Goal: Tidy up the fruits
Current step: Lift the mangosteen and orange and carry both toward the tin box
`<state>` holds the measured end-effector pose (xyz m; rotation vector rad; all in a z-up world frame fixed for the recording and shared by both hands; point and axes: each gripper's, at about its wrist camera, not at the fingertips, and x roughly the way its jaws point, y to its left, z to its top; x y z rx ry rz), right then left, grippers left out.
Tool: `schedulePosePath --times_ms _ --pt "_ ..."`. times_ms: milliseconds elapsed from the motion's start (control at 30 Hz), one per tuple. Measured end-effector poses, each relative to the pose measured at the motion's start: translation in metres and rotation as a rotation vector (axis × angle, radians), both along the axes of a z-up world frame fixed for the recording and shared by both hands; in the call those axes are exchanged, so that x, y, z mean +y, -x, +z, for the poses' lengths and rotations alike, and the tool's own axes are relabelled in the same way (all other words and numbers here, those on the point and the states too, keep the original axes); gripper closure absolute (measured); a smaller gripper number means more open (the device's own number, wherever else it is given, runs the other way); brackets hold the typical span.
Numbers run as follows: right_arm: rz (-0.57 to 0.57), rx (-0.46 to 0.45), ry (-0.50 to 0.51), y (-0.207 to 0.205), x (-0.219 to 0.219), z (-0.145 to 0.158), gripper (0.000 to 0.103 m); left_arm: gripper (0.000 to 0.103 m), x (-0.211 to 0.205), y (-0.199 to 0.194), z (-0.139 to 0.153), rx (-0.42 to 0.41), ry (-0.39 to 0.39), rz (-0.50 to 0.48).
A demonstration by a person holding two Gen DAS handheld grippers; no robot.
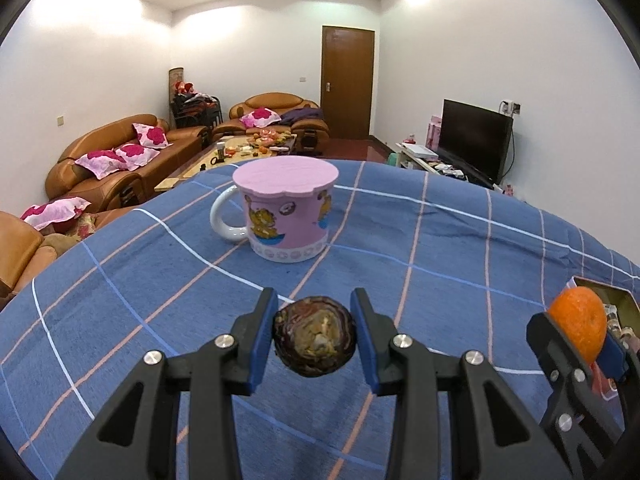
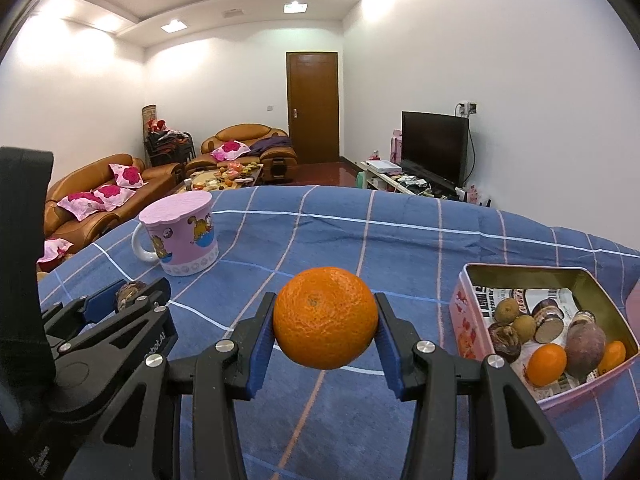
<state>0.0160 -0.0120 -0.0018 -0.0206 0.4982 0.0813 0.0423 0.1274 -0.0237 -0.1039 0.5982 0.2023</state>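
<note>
My left gripper (image 1: pixel 314 336) is shut on a dark purple-brown fruit (image 1: pixel 314 336) and holds it above the blue checked cloth (image 1: pixel 160 280). My right gripper (image 2: pixel 325 318) is shut on an orange (image 2: pixel 325 318), also held above the cloth. The orange also shows at the right edge of the left wrist view (image 1: pixel 578 322). The left gripper with its fruit (image 2: pixel 130 294) shows at the left of the right wrist view. A pink tin (image 2: pixel 464 312) at the right holds several fruits: small oranges (image 2: pixel 546 364), brown longans (image 2: pixel 506 310) and dark purple fruits (image 2: pixel 586 346).
A pink lidded mug (image 1: pixel 286 210) with a white handle stands on the cloth beyond the left gripper; it also shows in the right wrist view (image 2: pixel 180 234). Behind the table are brown sofas (image 1: pixel 116 160), a television (image 1: pixel 476 138) and a door (image 1: pixel 347 80).
</note>
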Motion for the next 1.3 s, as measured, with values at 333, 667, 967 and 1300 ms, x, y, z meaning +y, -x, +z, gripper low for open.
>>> schedulePosePath --times_ms 333,667,967,1300 --pt "-0.030 0.008 -0.026 0.006 -0.020 0.000 0.054 0.063 -0.019 0.006 0.002 -0.011 -0.010 -0.036" --pt "-0.065 -0.006 -0.016 0.014 -0.039 0.003 0.054 0.063 -0.037 0.012 0.005 -0.028 -0.018 -0.063" --pt "-0.107 -0.020 -0.011 0.022 -0.064 0.004 0.054 0.063 -0.066 0.022 0.007 -0.041 -0.044 -0.117" --pt "-0.157 -0.016 -0.030 0.031 -0.099 0.005 0.054 0.063 -0.102 0.028 0.012 -0.061 -0.073 -0.178"
